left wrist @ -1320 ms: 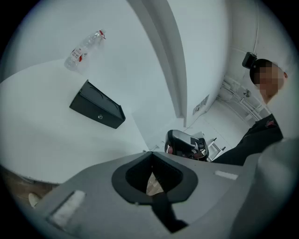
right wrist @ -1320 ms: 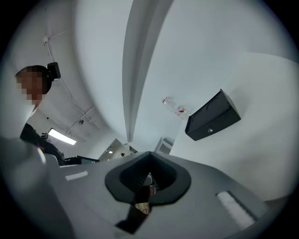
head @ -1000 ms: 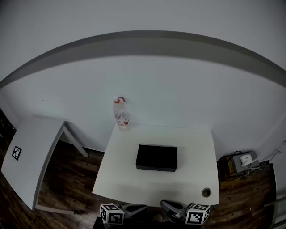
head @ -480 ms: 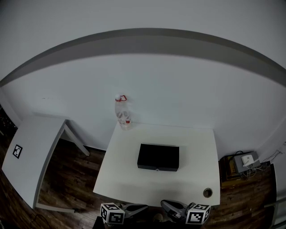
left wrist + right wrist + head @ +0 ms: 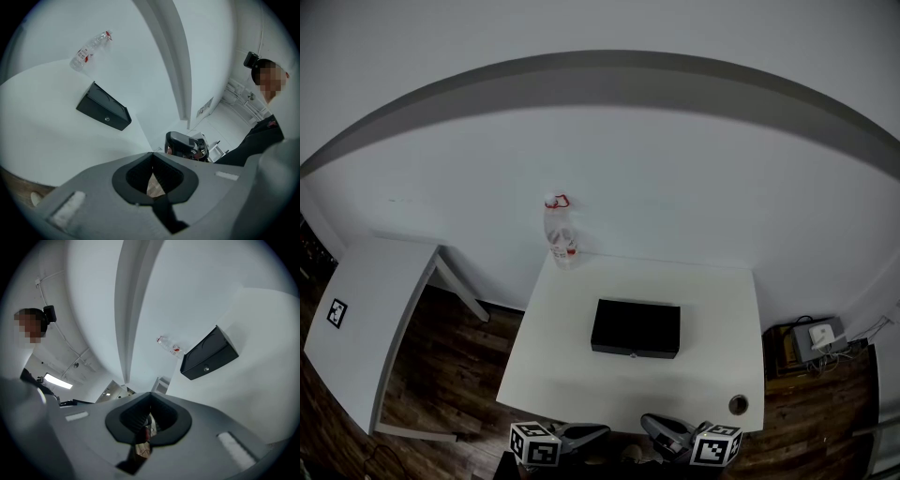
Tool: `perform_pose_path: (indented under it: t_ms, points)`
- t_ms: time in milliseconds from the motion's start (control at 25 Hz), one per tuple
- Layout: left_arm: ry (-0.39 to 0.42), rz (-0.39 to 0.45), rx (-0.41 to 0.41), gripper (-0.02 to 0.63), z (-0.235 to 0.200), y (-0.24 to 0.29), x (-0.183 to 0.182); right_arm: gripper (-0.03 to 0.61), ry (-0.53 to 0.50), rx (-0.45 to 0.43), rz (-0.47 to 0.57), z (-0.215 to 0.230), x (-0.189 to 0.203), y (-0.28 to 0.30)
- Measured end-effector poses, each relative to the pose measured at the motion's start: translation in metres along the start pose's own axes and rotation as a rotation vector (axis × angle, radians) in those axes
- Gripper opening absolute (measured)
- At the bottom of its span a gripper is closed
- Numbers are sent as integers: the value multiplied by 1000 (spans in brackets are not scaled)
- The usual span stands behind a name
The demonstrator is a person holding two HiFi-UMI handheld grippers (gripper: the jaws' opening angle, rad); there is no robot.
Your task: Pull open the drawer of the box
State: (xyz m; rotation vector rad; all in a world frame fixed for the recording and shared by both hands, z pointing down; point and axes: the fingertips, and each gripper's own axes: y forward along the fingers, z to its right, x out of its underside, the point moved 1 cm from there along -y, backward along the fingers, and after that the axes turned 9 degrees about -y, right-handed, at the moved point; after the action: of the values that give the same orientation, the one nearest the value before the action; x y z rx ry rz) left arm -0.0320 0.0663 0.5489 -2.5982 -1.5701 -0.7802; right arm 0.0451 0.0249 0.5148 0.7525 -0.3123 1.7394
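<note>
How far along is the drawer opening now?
Done: nothing; the drawer of the black box sits shut. In hand: nothing; left claw and right claw are shut and empty, near the table edge. Left: reach the knob, grip it, pull.

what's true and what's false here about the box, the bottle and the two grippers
1. The drawer of the box is shut. True.
2. The bottle lies on top of the box. False: it stands at the far edge of the table, apart from the box.
3. The right gripper grips the knob. False: it is shut on nothing, back at the table's near edge, away from the box.
4. The left gripper is shut and empty. True.
</note>
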Motion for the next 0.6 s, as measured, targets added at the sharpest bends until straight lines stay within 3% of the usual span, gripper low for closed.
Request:
perform_pose_path:
  t_ms: [80, 280, 600]
  points:
    - [62, -12, -70, 6, -14, -5, -9, 27, 0, 19, 0, 8, 0, 2]
    - [352, -110, -293, 6, -51, -18, -53, 44, -1, 88, -28, 33, 4, 20]
    - [636, -216, -435, 6, -89, 0, -139, 77, -39, 276, -64, 90, -2, 58]
